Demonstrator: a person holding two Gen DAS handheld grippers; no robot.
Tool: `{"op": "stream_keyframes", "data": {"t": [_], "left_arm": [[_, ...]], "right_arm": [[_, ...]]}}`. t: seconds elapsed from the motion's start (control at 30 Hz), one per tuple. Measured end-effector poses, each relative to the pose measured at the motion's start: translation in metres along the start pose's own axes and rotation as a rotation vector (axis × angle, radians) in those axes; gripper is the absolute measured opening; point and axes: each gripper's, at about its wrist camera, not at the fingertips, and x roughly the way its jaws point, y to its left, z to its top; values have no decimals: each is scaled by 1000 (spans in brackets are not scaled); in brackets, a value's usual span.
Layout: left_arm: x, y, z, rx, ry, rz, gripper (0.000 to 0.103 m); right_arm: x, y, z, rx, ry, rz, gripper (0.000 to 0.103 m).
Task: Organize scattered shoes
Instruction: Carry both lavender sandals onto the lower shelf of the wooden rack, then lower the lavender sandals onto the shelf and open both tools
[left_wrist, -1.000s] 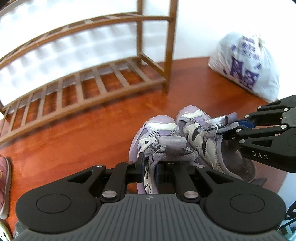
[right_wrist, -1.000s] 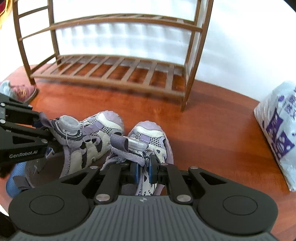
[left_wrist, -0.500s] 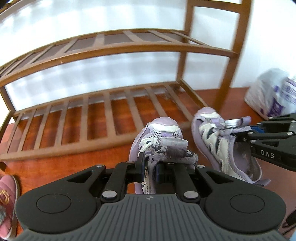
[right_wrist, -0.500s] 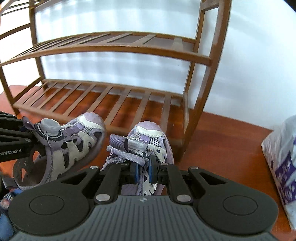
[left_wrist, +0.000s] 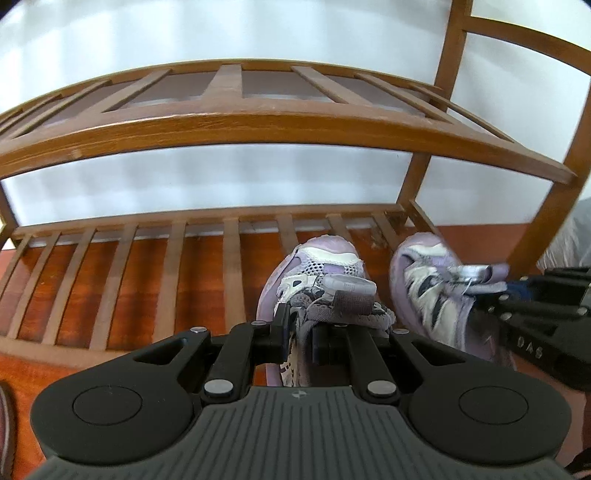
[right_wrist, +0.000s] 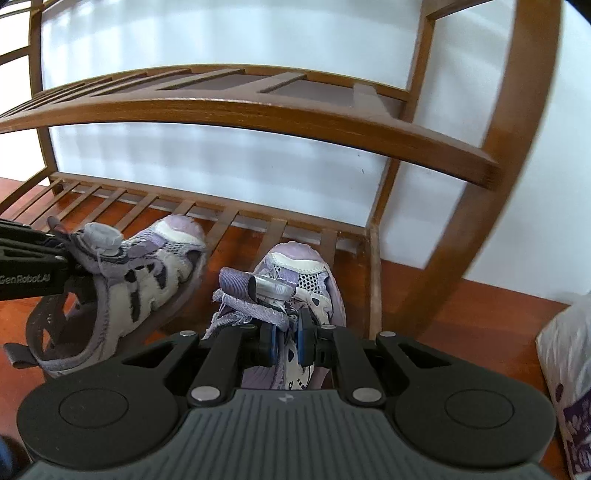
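The wooden shoe rack (left_wrist: 280, 122) fills both views, its right upright (right_wrist: 517, 155) standing just right of the shoes and its lower slatted shelf (left_wrist: 110, 273) bare to the left of them, with open room between that shelf and the upper shelf's front rail. The left gripper (left_wrist: 299, 338) points down and forward toward the lower shelf, its jaws clamped on the tongue of the left lilac shoe (left_wrist: 321, 269), whose toe hangs over the shelf's slats. The right gripper (right_wrist: 286, 334) is tilted the same way, pinching the tongue of the right lilac shoe (right_wrist: 299, 273), whose toe hangs over the slats next to the upright. The two shoes hang side by side, apart, toes toward the rack's back. Two lilac-and-white shoes show, one per gripper. The edge of one dark red shoe (left_wrist: 5, 424) shows on the floor left of the rack's front rail. One white bag with purple print (right_wrist: 569, 380) sits on the reddish floor (right_wrist: 461, 314) right of the rack.
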Motion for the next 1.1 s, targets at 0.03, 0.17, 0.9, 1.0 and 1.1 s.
{"op": "stream_keyframes", "data": {"t": [0.03,0.17,0.9,1.0,1.1], "left_arm": [[1,-2,1,0,-3,-1,12],[19,-6,4,1,-2,-1,12],[18,-6,7,-14,66,-20,68],[6,-7,3,-11,63,-33,69],[-8,-12,2,15,51,-36,69]], "right_arm": [[7,0,1,-7,-4,-1,11],[21,-2,2,-22,-3,2,11],[30,0,6,-123,11,-54,53],[15,0,4,-114,1,-46,58],[-1,3,0,-121,-8,-47,58]]}}
